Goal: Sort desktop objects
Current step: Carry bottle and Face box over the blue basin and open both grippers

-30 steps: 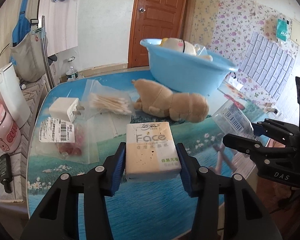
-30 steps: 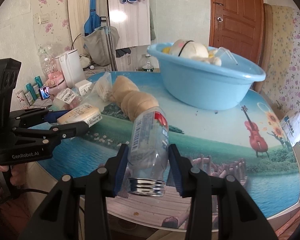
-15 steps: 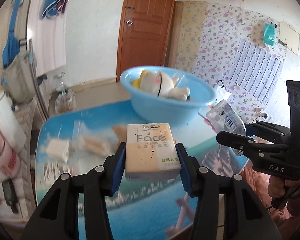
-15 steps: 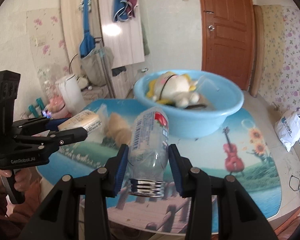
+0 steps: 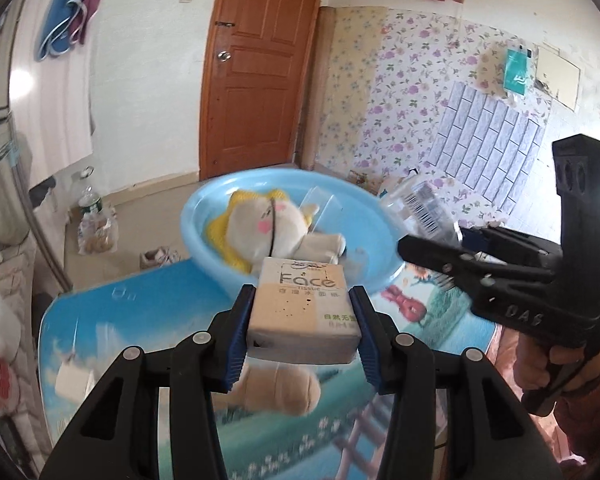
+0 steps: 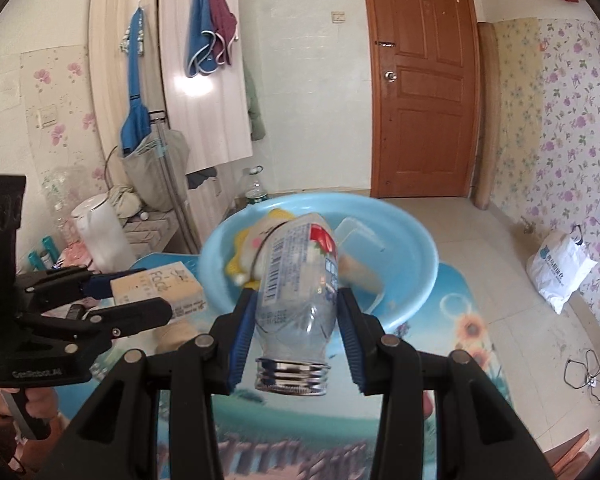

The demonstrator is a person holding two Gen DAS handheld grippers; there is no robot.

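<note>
So both hands are loaded: the left gripper (image 5: 302,320) is clamped on a tissue pack (image 5: 303,315) and the right gripper (image 6: 296,330) is squeezing an empty plastic bottle (image 6: 296,300), neck toward the camera. Both hang in the air just short of the blue basin (image 5: 364,216), presumably for dropping in beside the plush toy (image 5: 260,232). A brown stuffed animal (image 5: 280,392) sits on the table (image 5: 140,312).

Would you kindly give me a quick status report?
Left claw shut on tissue pack. Right claw shut on empty bottle. Both raised near blue basin; path unobstructed.
</note>
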